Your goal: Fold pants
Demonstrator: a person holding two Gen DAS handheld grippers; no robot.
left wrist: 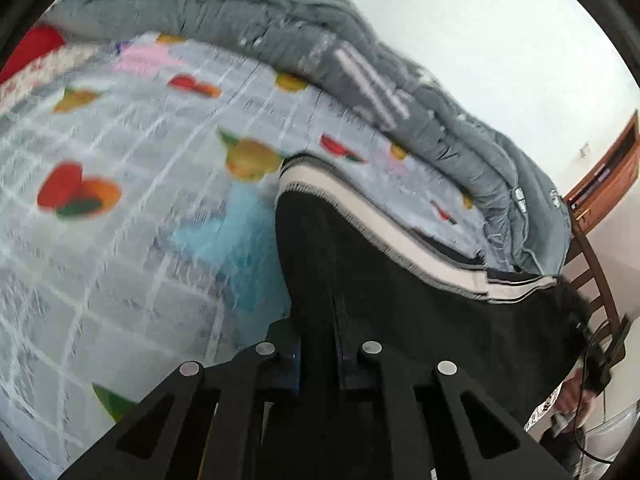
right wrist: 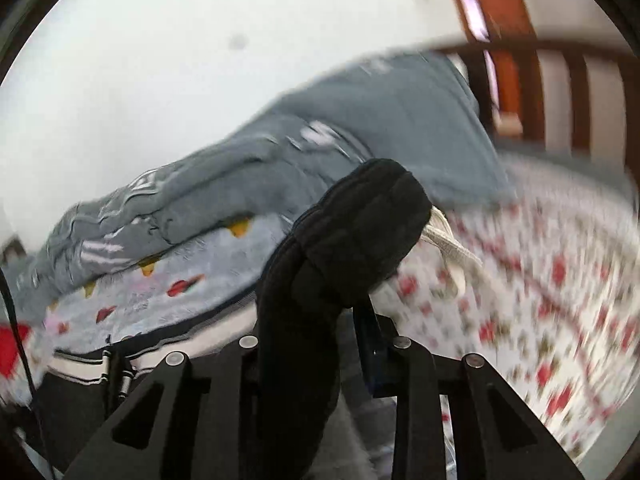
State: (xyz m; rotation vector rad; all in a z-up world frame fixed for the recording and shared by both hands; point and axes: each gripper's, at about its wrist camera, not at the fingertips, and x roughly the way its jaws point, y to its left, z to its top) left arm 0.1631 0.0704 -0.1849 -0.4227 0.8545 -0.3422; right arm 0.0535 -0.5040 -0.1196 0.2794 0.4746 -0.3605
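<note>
Black pants [left wrist: 420,300] with white side stripes; pale blue fruit-print sheet [left wrist: 120,200]; grey quilt [left wrist: 280,28].

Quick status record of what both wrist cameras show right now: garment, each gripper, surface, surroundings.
garment: black pants with a white side stripe, partly lifted off the bed
left gripper: shut on the pants' black fabric
right gripper: shut on the bunched waistband, white drawstring hanging beside it
surface: fruit-print bedsheet; floral sheet on the right
surroundings: grey quilt heaped along the wall side, wooden bed rail behind
image quality: motion blur in both views
</note>
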